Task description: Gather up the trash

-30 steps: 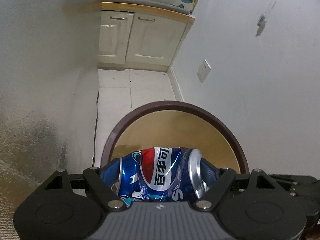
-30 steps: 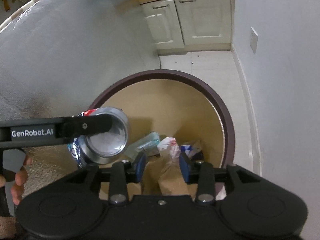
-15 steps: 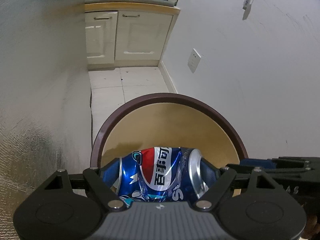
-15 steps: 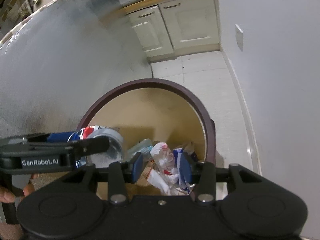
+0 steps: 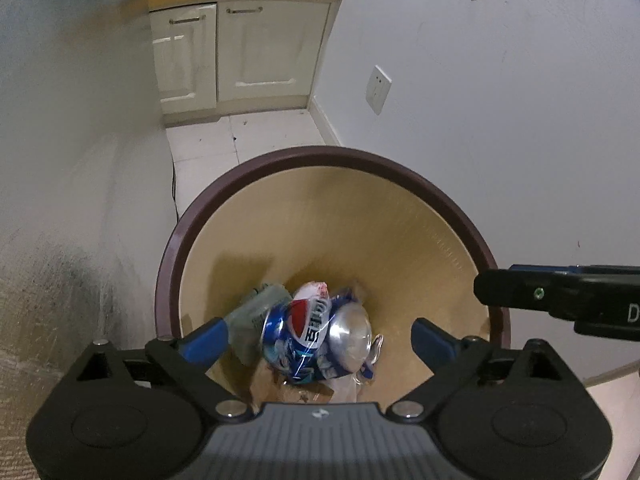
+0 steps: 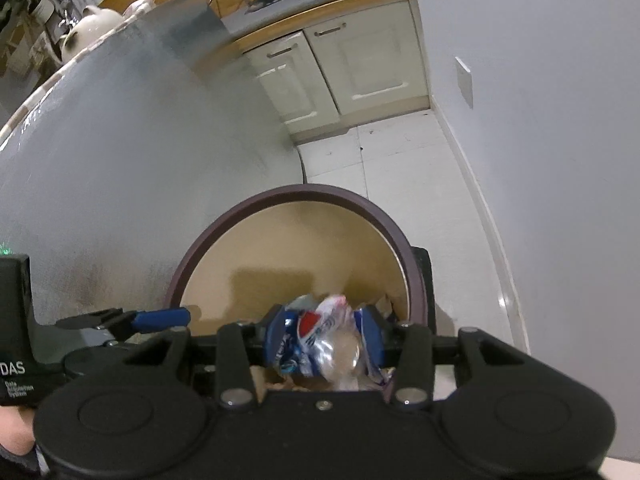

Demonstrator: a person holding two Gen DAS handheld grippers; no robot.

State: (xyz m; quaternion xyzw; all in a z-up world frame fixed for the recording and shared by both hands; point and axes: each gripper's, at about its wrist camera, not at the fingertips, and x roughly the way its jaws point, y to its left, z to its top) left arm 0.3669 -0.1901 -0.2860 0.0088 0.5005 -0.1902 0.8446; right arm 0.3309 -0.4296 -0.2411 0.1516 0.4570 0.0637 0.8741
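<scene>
A crushed blue Pepsi can (image 5: 316, 332) lies loose inside the round bin (image 5: 320, 156), which has a brown rim and a tan inner wall. The can rests on other trash, beside a clear plastic bottle (image 5: 256, 320). My left gripper (image 5: 320, 338) hovers over the bin mouth. Its jaws are opening wide, and neither pad touches the can below. In the right wrist view, my right gripper (image 6: 324, 338) stands partly open above the bin (image 6: 304, 192) with nothing in its grip. The blurred can (image 6: 308, 332) shows through the gap. The left gripper's blue fingertip (image 6: 160, 318) reaches in from the left.
A grey curved wall (image 5: 60, 160) stands close on the bin's left, and a white wall with a socket (image 5: 378, 88) stands on its right. Cream cabinets (image 5: 240, 52) close off the tiled floor (image 5: 240, 136) behind. A person's hand (image 6: 12, 436) shows at bottom left.
My left jaws have spread apart, and the can that sat between them has dropped into the bin. Both wrists have rolled a little.
</scene>
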